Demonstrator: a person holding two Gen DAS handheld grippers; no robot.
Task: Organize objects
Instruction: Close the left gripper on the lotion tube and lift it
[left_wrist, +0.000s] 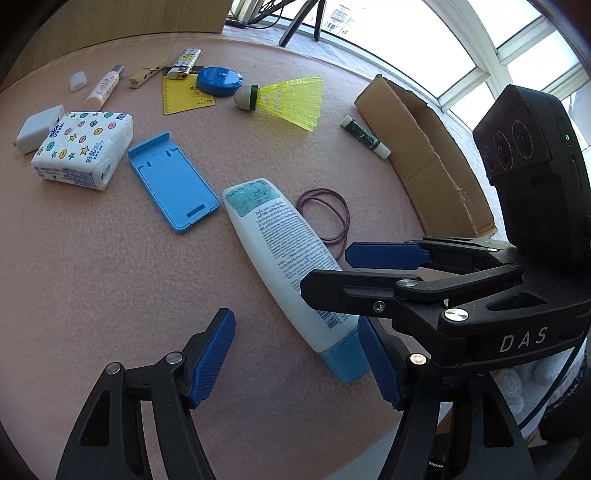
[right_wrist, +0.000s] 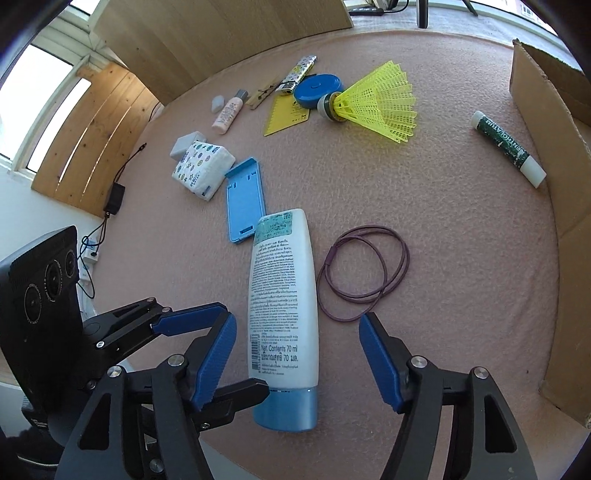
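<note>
- Left wrist view looked down on a pink felt-covered counter (left_wrist: 92, 277) with many small things spread over it.
- A white lotion tube (left_wrist: 284, 258) with a blue cap (left_wrist: 345, 363) lay on its side near the middle, cap end nearest the cameras.
- The left gripper (left_wrist: 299, 363) had its jaws spread; the cap sat just inside its right pad, though contact there could not be told, and the left pad stood clear of the tube.
- The right gripper (right_wrist: 297, 363) also had its jaws spread, straddling the lower part of the tube; its right pad stood well apart from the tube and its left pad was close beside it, apparently not pressing.
- In the left wrist view the right gripper reached in from the right, one black finger crossing over the tube.
- A purple rubber band loop (right_wrist: 364, 273) lay just beside the tube.
- A blue phone stand (left_wrist: 171, 182) lay flat on the tube's other side, next to a printed tissue pack (left_wrist: 83, 147) and a white charger (left_wrist: 38, 127).
- Farther back were a yellow shuttlecock (left_wrist: 284, 99), a blue round tape measure (left_wrist: 219, 80), a yellow card (left_wrist: 184, 98), a lighter (left_wrist: 184, 62), a wooden clothespin (left_wrist: 147, 74), and a small pink tube (left_wrist: 103, 86).
- A green lip balm stick (right_wrist: 508, 147) lay close to an open cardboard box (right_wrist: 539, 107) at the counter's edge.
</note>
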